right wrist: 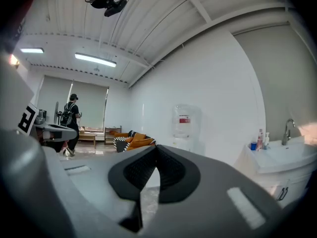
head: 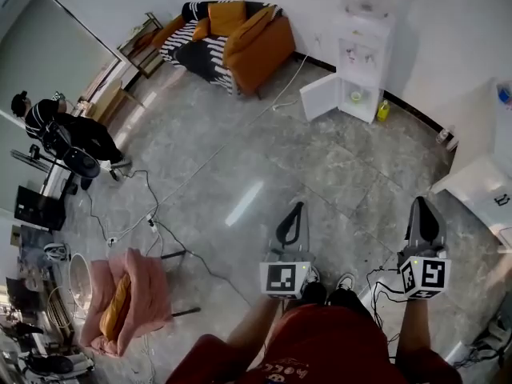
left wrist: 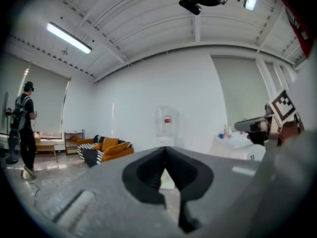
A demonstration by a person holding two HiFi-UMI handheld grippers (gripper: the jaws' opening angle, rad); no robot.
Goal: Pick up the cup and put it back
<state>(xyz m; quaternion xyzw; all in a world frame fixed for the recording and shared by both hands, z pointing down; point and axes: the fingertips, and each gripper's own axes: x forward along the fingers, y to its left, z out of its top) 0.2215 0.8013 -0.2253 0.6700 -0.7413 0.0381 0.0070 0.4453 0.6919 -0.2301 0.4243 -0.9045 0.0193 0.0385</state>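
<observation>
I cannot make out a cup in any view. A white water dispenser (head: 360, 50) stands against the far wall with its lower door (head: 318, 97) swung open; a small pale object (head: 356, 96) sits inside, too small to identify. My left gripper (head: 297, 207) is held at waist height over the floor, its jaws meeting at the tips with nothing between them (left wrist: 165, 150). My right gripper (head: 422, 203) hangs beside it to the right, also shut and empty (right wrist: 157, 148). Both point toward the dispenser (left wrist: 167, 120) (right wrist: 184, 121).
An orange sofa (head: 240, 38) stands at the back. A pink chair (head: 132, 298) is at the front left, with cables (head: 160, 230) across the grey floor. A person (head: 68, 134) stands at the left. A white counter (head: 488, 186) with a sink (right wrist: 292, 150) is on the right. A yellow bottle (head: 383, 110) stands by the dispenser.
</observation>
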